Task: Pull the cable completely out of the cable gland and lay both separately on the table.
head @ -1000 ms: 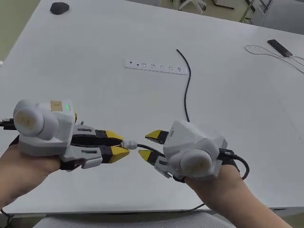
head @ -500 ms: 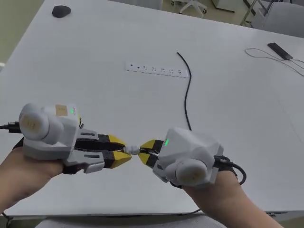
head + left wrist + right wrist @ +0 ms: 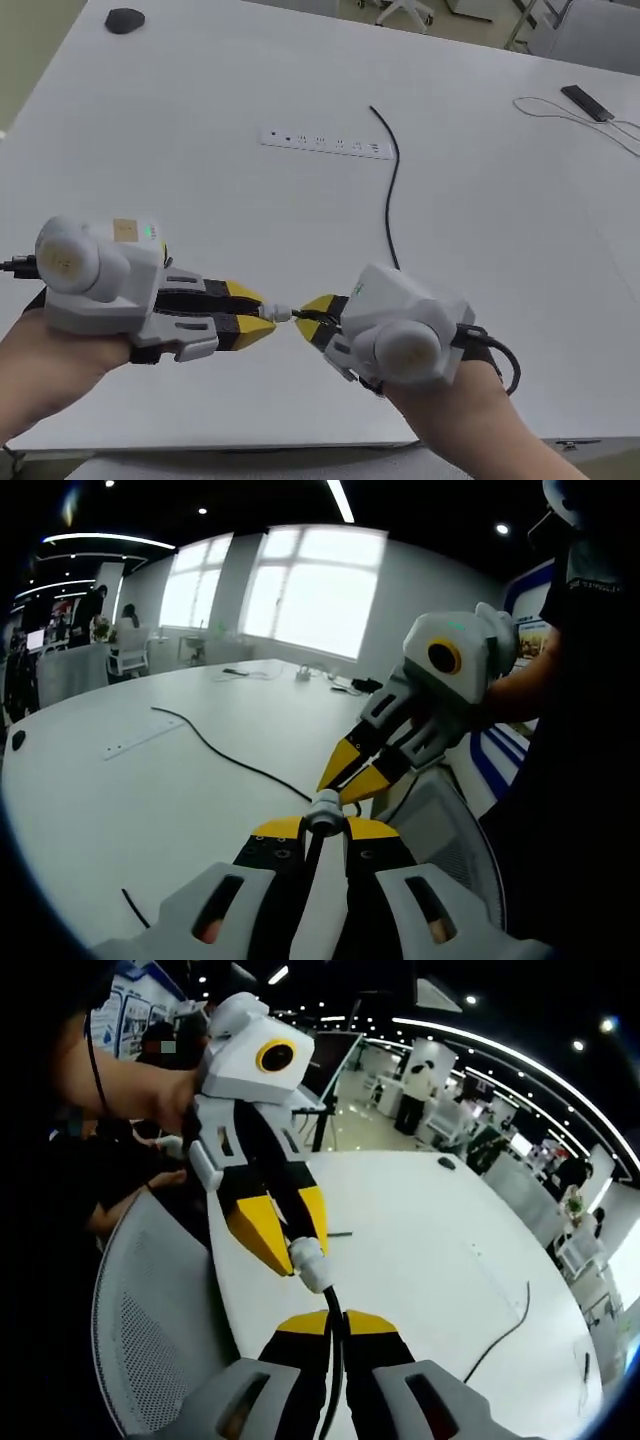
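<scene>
Head view: left gripper (image 3: 263, 318) clamps a small white cable gland (image 3: 283, 314). Right gripper (image 3: 311, 318) apparently pinches its black cable (image 3: 336, 1332), opposed for pulling apart.

The white table (image 3: 200, 80) bears a power strip (image 3: 326, 144), a black cable (image 3: 392, 190) and perhaps a mouse (image 3: 124, 19).

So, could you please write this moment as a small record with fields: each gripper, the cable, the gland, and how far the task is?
left gripper: shut on the cable gland, held above the table
right gripper: shut on the cable, close beside the gland
cable: black, one end inside the gland
cable gland: white, between the tips of the two grippers
task progress: cable not yet pulled out; neither part laid down
other: white power strip farther back on the table
</scene>
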